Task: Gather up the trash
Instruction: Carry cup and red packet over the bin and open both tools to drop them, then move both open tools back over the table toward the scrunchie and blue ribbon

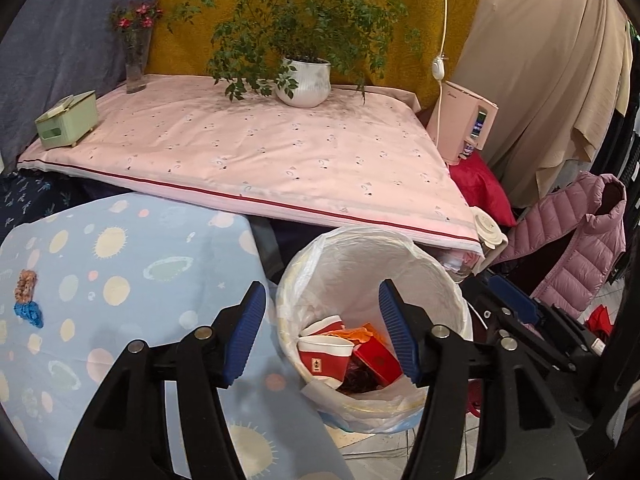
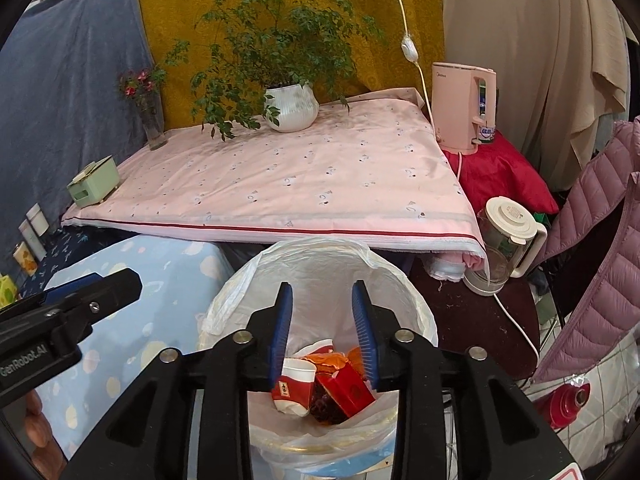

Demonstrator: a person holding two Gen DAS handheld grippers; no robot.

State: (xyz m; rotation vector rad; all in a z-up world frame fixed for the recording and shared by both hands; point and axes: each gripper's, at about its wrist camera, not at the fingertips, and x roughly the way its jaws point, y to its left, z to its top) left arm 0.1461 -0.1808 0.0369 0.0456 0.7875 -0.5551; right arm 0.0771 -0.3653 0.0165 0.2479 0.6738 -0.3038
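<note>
A pink cloth [image 1: 248,152] covers the surface at the back, against a mustard drape, with a potted plant [image 1: 304,80], a vase [image 1: 136,68] of red flowers and a green box [image 1: 68,120] on it. A pink kettle [image 2: 464,108] stands just off its right corner on a red cushion [image 2: 500,176], and a blender jug [image 2: 508,240] sits lower, near a pink jacket [image 2: 600,260]. In front and to the left lies a blue sheet [image 1: 120,272] printed with suns, carrying a brown scrunchie [image 1: 26,286] and a blue one [image 1: 29,314].

Below the surface's front edge stands the bin [image 2: 424,320], lined with a white bag [image 2: 248,292]. Inside lie a red-and-white paper cup [image 2: 294,388], a red carton [image 2: 352,392], an orange wrapper [image 2: 328,360] and something dark I cannot make out.

The left gripper [image 1: 322,336] hovers over the bin's left rim, its blue fingers [image 1: 248,336] spread wide, holding nothing. The right gripper [image 2: 322,336] hangs directly above the bin's mouth, its fingers [image 2: 280,336] apart with a narrower gap and empty; the trash shows between them, well below. In the right wrist view the left gripper appears at the left edge, over the blue sheet
</note>
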